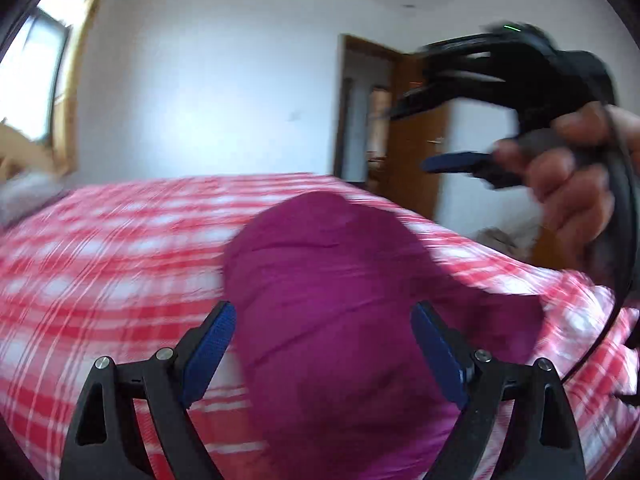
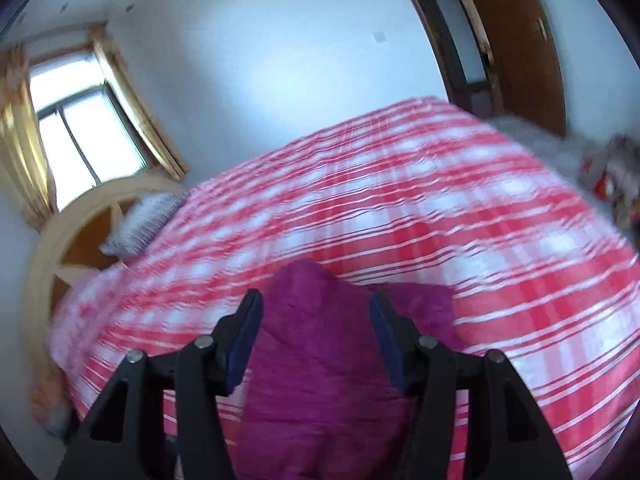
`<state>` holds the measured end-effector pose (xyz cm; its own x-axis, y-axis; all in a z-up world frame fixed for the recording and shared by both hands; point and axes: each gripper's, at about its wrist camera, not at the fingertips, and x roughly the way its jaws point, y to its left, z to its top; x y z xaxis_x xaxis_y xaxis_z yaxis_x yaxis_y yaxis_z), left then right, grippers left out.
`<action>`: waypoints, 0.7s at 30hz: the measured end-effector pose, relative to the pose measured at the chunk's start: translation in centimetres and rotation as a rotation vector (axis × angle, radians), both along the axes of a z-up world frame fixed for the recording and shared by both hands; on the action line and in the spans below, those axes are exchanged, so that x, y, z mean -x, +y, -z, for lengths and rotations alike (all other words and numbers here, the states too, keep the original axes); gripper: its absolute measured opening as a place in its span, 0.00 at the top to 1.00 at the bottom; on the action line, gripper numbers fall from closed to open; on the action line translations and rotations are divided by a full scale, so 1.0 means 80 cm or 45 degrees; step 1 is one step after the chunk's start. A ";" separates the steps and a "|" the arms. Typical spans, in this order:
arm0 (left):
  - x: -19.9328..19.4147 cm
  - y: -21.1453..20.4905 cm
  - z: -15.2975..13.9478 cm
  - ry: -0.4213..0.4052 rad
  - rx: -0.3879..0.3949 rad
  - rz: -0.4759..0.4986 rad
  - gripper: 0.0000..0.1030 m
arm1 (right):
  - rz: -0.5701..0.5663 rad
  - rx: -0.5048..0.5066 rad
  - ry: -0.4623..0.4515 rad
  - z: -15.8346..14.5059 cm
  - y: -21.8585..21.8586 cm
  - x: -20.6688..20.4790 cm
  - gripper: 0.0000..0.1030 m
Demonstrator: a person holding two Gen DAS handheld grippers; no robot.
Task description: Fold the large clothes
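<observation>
A magenta garment (image 1: 340, 312) lies bunched on a bed with a red and white plaid cover (image 1: 120, 248). My left gripper (image 1: 323, 350) is open, its blue pads wide apart on either side of the garment, just above it. My right gripper (image 2: 316, 336) is open too, its pads either side of a raised fold of the same garment (image 2: 320, 360). The right gripper also shows in the left wrist view (image 1: 448, 132), held up in a hand at the right, above the bed. Both views are blurred by motion.
The plaid bed (image 2: 440, 208) fills both views. A grey pillow (image 2: 140, 224) and a wooden headboard (image 2: 52, 232) are at the left. A window with gold curtains (image 2: 80, 120) is behind. A brown door (image 1: 416, 152) stands open. Clutter (image 2: 616, 176) lies at the far right.
</observation>
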<state>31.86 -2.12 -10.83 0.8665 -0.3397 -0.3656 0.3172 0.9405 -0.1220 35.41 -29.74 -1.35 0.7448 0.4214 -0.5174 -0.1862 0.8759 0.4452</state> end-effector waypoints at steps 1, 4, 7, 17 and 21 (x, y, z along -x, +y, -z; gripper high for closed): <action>-0.006 0.022 0.006 0.023 0.034 -0.067 0.13 | 0.025 -0.072 0.025 0.001 0.000 -0.004 0.35; -0.023 0.086 0.025 0.070 0.064 -0.271 0.13 | 0.063 -0.220 0.034 -0.005 0.019 -0.013 0.34; -0.052 0.130 0.033 0.170 0.093 -0.411 0.13 | 0.054 -0.213 -0.004 -0.008 0.059 -0.018 0.24; -0.093 0.087 -0.002 0.231 0.145 -0.301 0.13 | 0.205 -0.043 0.053 0.096 0.048 -0.066 0.20; -0.112 0.013 -0.025 0.241 0.097 -0.186 0.13 | 0.303 -0.062 0.076 0.118 -0.010 -0.055 0.21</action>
